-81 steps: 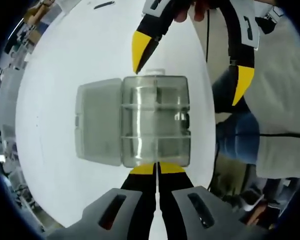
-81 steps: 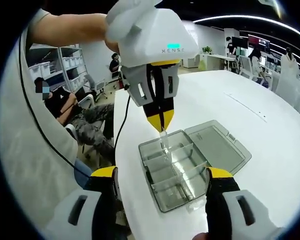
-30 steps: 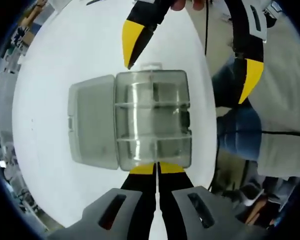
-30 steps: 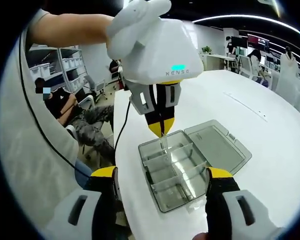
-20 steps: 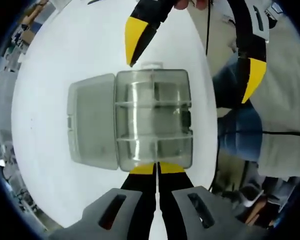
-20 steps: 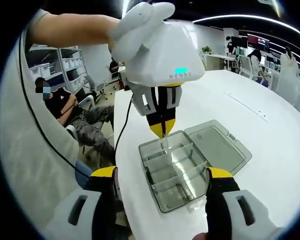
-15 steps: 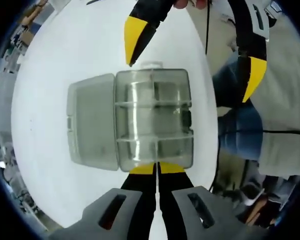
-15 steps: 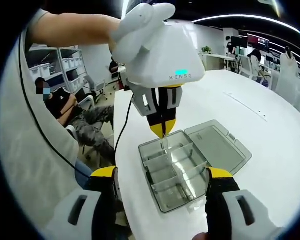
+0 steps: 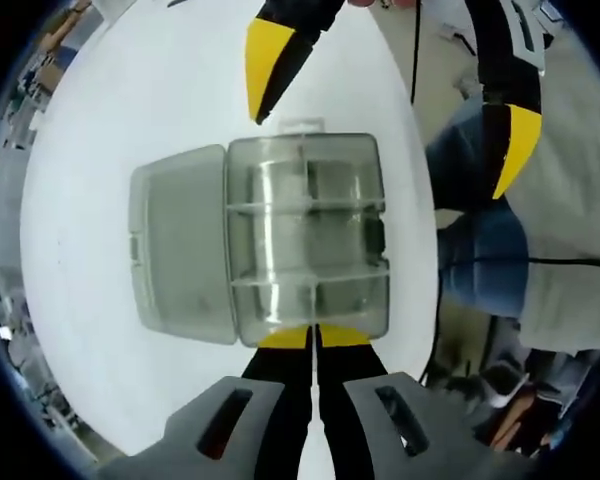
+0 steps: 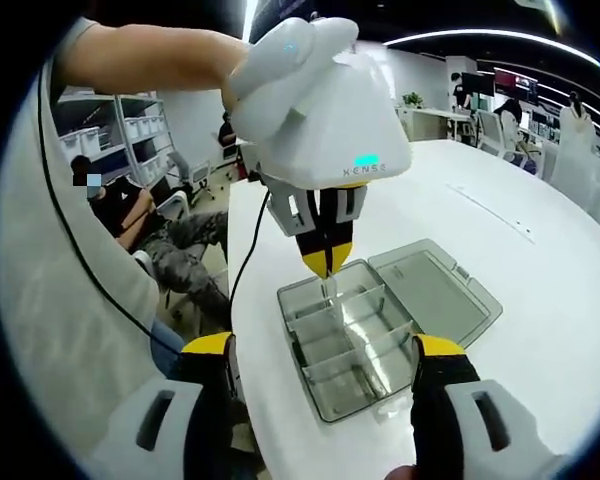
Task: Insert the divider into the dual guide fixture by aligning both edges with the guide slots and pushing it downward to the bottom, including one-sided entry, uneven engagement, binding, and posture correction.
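A clear plastic compartment box [image 9: 310,235] [image 10: 365,350] lies on the white table [image 9: 100,150] with its lid [image 9: 175,245] [image 10: 435,290] swung open flat beside it. My left gripper [image 9: 315,338] [image 10: 326,260] points straight down over the box's near-edge compartment, shut on a thin clear divider [image 10: 330,292]. The divider's lower end stands inside the box between the cross walls. My right gripper [image 10: 325,350] [image 9: 390,100] is open, with its yellow fingertips [image 10: 208,345] spread wide on either side of the box and touching nothing.
The table edge [image 10: 242,330] runs close along the box's side. The person's jeans-clad legs [image 9: 485,260] are beyond it, and a black cable [image 10: 245,255] hangs there. A seated person [image 10: 130,215] and shelving are in the background.
My left gripper has sunk a little toward the box with the divider, so the box looks larger in its view. The right gripper has stayed open and nearly still.
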`<state>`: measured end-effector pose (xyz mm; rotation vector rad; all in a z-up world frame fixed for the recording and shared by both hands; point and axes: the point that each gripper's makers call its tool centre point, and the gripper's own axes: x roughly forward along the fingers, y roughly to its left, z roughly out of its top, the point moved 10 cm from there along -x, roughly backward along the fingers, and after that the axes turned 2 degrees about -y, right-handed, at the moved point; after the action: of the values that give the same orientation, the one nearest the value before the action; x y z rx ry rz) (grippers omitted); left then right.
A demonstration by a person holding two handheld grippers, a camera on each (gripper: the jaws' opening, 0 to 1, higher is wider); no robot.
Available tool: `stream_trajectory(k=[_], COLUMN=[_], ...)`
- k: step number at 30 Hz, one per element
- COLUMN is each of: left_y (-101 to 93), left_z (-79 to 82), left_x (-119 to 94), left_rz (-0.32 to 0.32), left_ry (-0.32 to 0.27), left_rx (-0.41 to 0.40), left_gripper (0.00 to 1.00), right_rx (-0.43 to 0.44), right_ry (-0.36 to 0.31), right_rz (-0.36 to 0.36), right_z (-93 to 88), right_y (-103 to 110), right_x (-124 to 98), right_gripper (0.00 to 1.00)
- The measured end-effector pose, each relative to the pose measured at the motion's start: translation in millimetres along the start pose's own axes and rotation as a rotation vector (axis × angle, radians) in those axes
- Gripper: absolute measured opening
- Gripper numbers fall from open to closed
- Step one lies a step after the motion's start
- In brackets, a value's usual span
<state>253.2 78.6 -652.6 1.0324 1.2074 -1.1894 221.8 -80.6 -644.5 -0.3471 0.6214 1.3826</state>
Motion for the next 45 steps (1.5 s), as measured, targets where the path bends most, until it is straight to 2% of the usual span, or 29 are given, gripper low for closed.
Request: stream_trajectory(k=[45], left_y=[0.6], left_z=[-0.7], left_x=[15], left_rz=[-0.011], left_ry=[0.009], left_rx=[0.001], left_gripper=[0.0], right_rx=[0.009], right_ry=[0.008], right_rz=[-0.002], right_z=[-1.9], right_y=[0], right_x=[-2], right_gripper=[0.69])
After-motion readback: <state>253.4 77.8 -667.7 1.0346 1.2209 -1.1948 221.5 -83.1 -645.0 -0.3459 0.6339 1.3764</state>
